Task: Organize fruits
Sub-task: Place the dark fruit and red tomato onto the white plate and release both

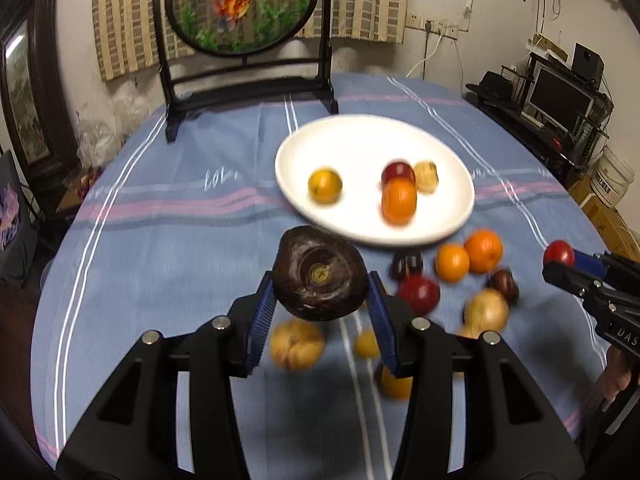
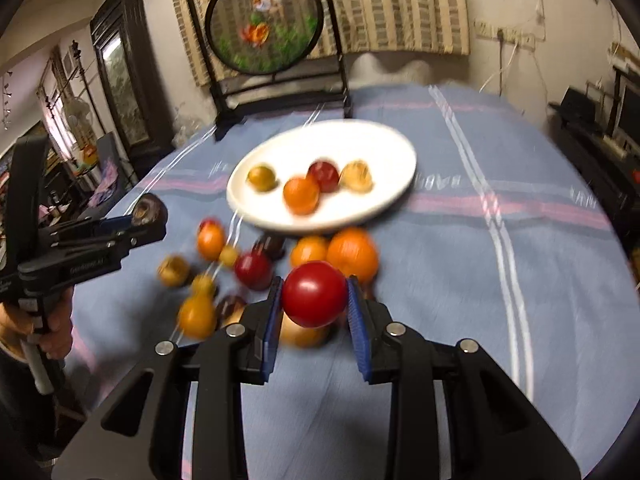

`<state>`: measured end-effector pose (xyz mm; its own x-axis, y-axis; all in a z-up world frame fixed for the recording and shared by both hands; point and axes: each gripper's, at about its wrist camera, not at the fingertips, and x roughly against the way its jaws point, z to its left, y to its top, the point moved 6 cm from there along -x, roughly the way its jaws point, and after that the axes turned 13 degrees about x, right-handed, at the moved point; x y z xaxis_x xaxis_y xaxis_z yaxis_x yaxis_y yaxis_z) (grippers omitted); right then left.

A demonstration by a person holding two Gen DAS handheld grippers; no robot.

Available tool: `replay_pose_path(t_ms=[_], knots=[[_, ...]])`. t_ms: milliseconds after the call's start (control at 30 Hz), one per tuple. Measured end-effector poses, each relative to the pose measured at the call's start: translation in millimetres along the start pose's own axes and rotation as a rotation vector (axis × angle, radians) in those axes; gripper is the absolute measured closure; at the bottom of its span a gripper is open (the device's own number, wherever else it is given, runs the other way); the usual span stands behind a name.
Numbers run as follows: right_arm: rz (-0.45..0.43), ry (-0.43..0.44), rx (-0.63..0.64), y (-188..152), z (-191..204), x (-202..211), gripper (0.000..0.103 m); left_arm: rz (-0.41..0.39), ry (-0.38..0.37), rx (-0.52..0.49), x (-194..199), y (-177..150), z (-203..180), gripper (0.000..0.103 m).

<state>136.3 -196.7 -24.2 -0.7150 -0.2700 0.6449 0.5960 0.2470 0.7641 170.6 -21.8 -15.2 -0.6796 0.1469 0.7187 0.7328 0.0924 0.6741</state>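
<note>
One white plate (image 1: 304, 136) bearing four fruits; two tongs, each gripping one fruit.

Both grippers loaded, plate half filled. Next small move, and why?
Probably carry the left gripper forward over the white plate and release there. It is shut on the dark brown fruit, held above the cloth just short of the plate's near rim. The plate holds four fruits with bare space at its left. The right gripper, shut on the red fruit, can follow.
</note>
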Motion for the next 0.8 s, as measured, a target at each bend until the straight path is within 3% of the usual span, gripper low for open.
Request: replay_pose_path(t_ms=[100, 233, 500, 667, 700, 767, 800], knots=[[-0.016, -0.034, 0.025, 25, -7, -17, 0.071, 0.011, -0.018, -0.010, -22, 19, -13, 0.057], [0.023, -0.048, 0.050, 46, -15, -55, 0.071, 0.057, 0.018, -0.030, -59, 31, -25, 0.057], [0.142, -0.043, 0.041, 46, -30, -114, 0.072, 0.110, 0.007, -0.028, -97, 39, -37, 0.057], [0.162, -0.040, 0.006, 47, -39, -129, 0.071, 0.163, -0.006, 0.028, -117, 43, -30, 0.056], [0.160, -0.034, -0.003, 47, -40, -130, 0.070, 0.165, -0.006, 0.038, -118, 43, -29, 0.054], [0.162, -0.002, -0.034, 46, -42, -132, 0.067, 0.147, -0.010, 0.063, -116, 48, -27, 0.035], [0.157, 0.010, -0.042, 46, -42, -131, 0.067, 0.138, -0.018, 0.071, -112, 50, -26, 0.031]])
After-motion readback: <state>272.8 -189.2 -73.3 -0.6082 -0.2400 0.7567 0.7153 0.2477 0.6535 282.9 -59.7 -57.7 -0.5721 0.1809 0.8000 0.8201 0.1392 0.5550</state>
